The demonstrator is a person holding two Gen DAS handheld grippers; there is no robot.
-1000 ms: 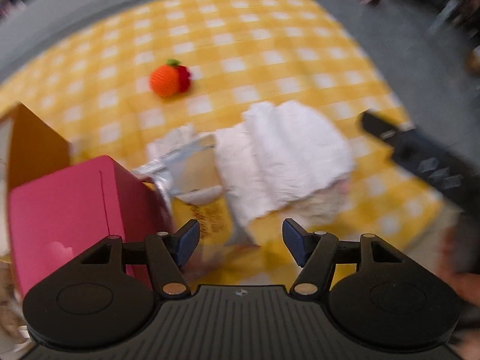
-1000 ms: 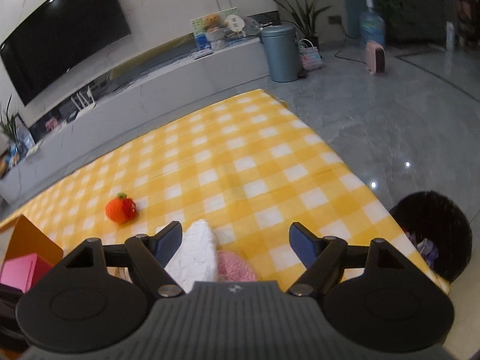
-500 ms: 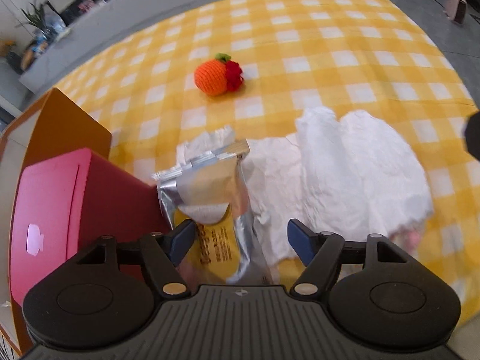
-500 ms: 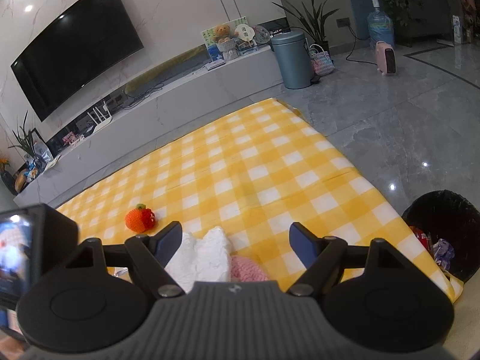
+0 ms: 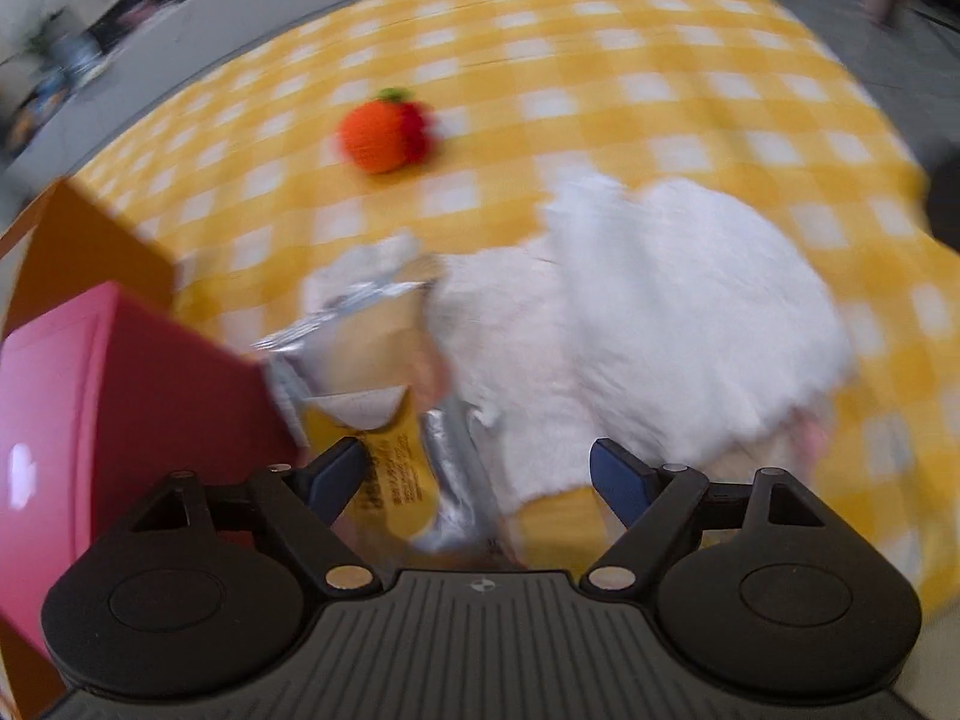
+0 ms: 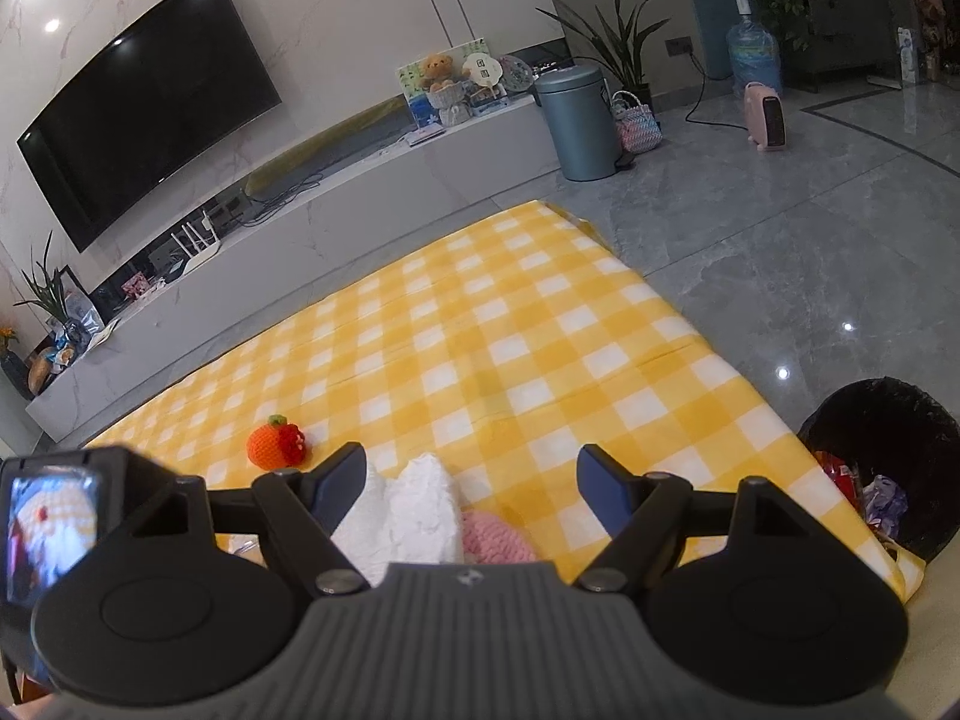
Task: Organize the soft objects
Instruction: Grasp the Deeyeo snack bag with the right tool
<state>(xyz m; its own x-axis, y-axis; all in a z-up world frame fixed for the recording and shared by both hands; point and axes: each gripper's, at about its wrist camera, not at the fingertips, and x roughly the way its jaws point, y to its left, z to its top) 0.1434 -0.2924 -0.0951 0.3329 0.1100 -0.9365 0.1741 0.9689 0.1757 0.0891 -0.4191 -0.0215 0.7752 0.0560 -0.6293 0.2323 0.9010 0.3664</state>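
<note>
dark print on yellow snack pouch (image 5: 384, 480) — blurred, unreadable

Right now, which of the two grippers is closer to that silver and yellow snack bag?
Left. The left gripper hangs right over the snack bag, jaws opening with the bag's lower part between them. The right gripper sits farther off, over the white fluffy cloth, with no bag in its view.

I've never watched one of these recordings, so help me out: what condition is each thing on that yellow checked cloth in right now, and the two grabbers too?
Left gripper: jaws opening, nothing pinched, over the pouch.
Right gripper: open, empty.
Foil snack pouch: lying crumpled, top torn open.
White fluffy cloth: bunched in a heap.
Pink knitted piece: mostly hidden beside the white cloth.
Crocheted orange toy: lying alone, untouched.
Pink box: closed.
Black bin: open, holds rubbish.
</note>
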